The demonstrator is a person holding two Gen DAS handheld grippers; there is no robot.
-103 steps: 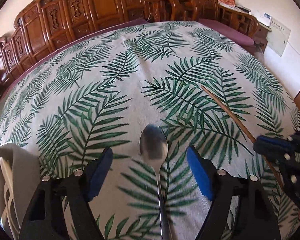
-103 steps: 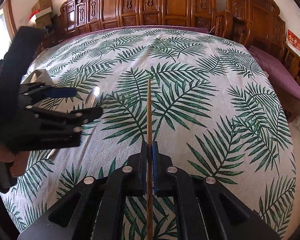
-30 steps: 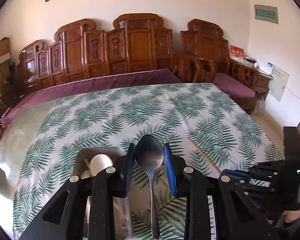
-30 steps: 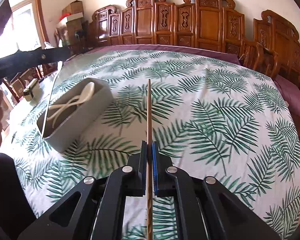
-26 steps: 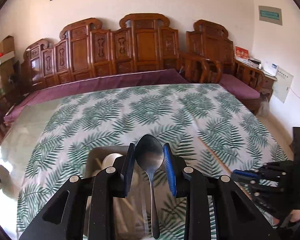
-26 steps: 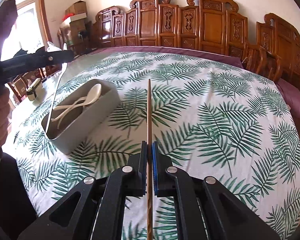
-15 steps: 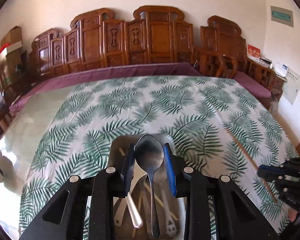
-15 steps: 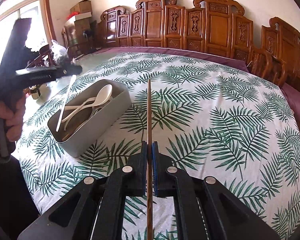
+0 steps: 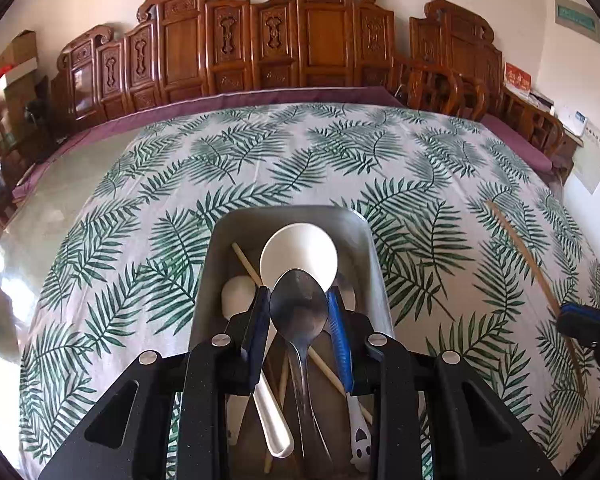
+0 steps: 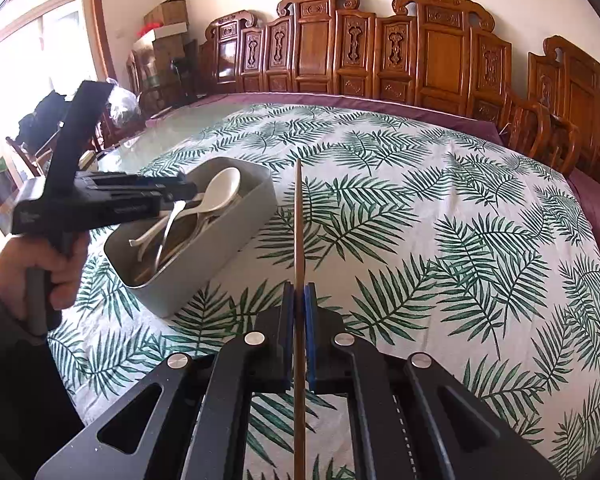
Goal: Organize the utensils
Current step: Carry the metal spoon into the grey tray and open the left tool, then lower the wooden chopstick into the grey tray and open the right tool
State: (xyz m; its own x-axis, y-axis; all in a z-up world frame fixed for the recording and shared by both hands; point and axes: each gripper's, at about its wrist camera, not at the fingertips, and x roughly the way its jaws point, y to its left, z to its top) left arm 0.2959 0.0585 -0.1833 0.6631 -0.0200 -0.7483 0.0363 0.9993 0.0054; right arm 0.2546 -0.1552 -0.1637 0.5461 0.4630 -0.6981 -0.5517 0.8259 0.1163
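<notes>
The bench [image 9: 400, 168] has a leaf cloth on it. The grey box [image 9: 374, 256] sits right under the left tool [image 9: 299, 322], with white spoons [image 9: 298, 256] and sticks already inside. The left tool is shut tight on a metal spoon [image 9: 299, 308], bowl pointing forward over the box. To do this well, lower the spoon in flat along the box, then let go gently so it does not bounce. The right tool [image 10: 299, 320] is shut on a long wooden stick [image 10: 298, 232], off to the right of the box, waiting its turn.
</notes>
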